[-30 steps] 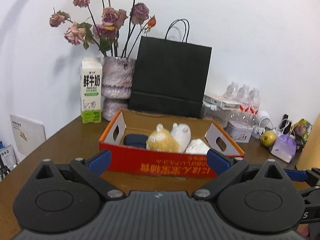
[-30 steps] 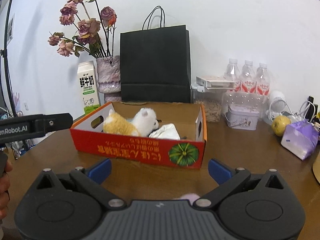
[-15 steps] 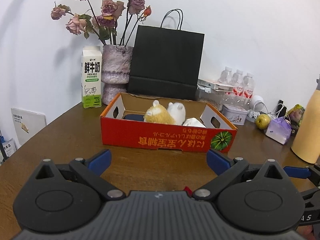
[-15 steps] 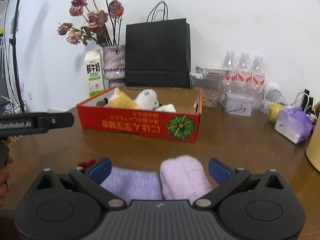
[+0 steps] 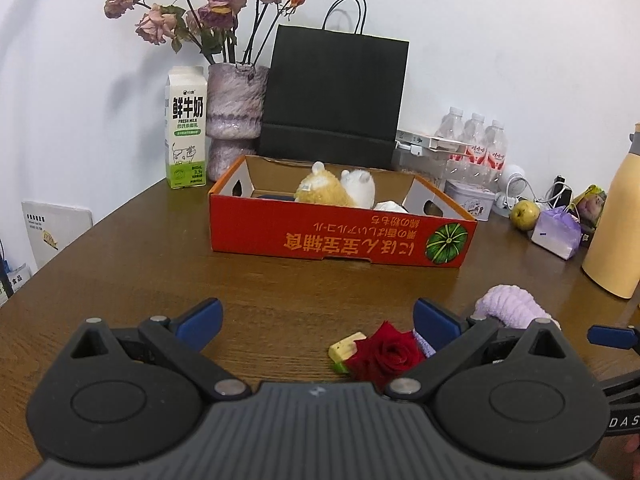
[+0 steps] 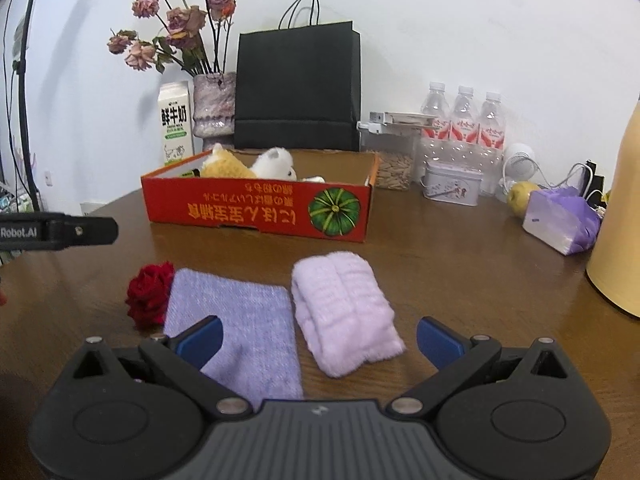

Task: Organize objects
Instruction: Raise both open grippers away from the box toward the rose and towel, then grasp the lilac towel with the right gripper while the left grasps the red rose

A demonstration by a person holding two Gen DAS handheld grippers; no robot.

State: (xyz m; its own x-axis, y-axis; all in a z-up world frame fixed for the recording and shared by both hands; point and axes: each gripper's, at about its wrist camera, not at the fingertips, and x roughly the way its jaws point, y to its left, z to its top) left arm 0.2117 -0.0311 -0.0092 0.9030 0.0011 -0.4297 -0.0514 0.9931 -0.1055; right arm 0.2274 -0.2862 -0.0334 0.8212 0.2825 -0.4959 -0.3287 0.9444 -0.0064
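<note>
Lying between right hand-held gripper (image 6: 318,338) fingers: towel (image 6: 344,310)

Reds, lilacs and browns on a wooden table (image 6: 460,264)

The box (image 6: 256,210) is red with orange upside-down lettering and a green striped pumpkin print; inside lie a yellow-orange plush (image 5: 322,192) and a white plush (image 5: 360,187). In front sit a deep red rose (image 6: 149,293), a flat speckled lavender cloth (image 6: 240,328) and a ribbed pale lilac rolled towel (image 6: 344,308). The paper bag (image 6: 298,88) is black, the milk carton (image 5: 186,142) white and green, the fingers (image 6: 200,339) blue-tipped.
</note>
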